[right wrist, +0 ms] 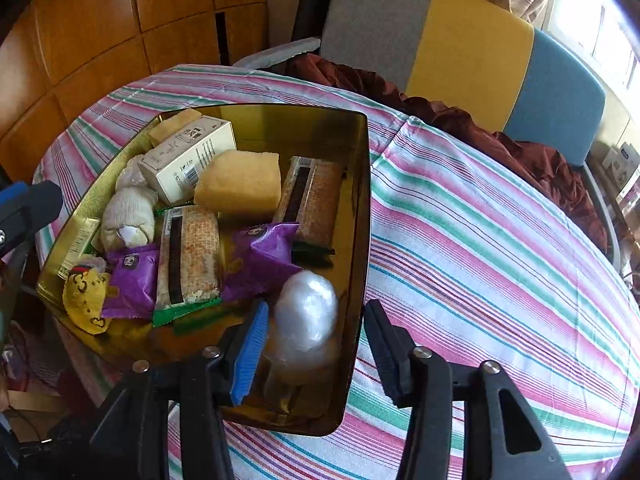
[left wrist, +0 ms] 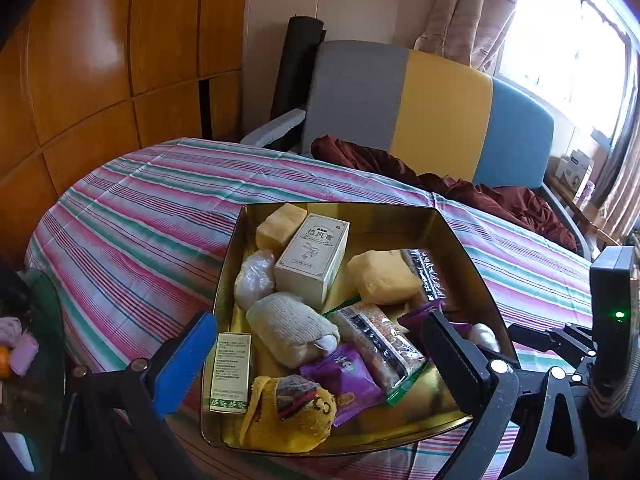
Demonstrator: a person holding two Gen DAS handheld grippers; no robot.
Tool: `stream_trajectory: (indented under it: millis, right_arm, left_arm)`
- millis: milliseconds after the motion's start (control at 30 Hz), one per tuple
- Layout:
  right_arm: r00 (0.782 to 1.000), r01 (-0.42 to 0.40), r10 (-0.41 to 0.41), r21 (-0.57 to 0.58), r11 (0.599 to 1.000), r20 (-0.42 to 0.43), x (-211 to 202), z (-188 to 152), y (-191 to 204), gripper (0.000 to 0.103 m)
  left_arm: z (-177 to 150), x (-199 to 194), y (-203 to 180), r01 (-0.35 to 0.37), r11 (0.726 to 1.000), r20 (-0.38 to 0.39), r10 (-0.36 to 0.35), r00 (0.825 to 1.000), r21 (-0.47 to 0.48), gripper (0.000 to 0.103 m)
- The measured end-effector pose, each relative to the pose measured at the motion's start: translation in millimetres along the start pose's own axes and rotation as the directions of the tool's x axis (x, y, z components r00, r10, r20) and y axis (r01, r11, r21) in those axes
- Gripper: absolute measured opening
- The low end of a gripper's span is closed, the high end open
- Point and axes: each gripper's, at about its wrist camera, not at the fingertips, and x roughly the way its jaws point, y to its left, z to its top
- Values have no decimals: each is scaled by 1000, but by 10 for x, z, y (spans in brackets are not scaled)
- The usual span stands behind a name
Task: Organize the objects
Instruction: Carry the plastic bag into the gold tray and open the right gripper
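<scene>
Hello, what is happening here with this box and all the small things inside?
A person with a gripper in each hand is sorting small items into a gold tin on a striped tablecloth. Both the left gripper and the right gripper are open and hold nothing. A plastic-wrapped ball lies in the tin between the right gripper's fingers, beside purple snack packets.

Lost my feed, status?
Left gripper open, empty. Right gripper open over plastic ball. Tin full. Nothing in the way.

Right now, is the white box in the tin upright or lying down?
Lying down: the white box rests on its side in the gold tin, leaning on neighbouring items.
</scene>
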Motion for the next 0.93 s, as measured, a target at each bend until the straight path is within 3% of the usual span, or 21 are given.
stream_trajectory:
  millis: [167, 400, 700, 933]
  right_arm:
    - [999, 3, -4, 33, 999, 35, -92, -14, 7, 53]
    - [991, 45, -62, 135, 990, 118, -314, -22, 78, 54]
    - [984, 58, -88, 182, 982, 158, -426, -111, 158, 54]
    - [980, 50, -83, 179, 983, 183, -470, -133, 229, 54]
  left_arm:
    - [1, -89, 37, -32, 999, 30, 33, 999, -32, 103]
    - [14, -184, 159, 2, 996, 58, 4, 998, -91, 103]
    - [-111, -305, 58, -97, 995, 113, 98, 989, -11, 102]
    - [-157, -351, 82, -84, 996, 105, 87, 991, -38, 103]
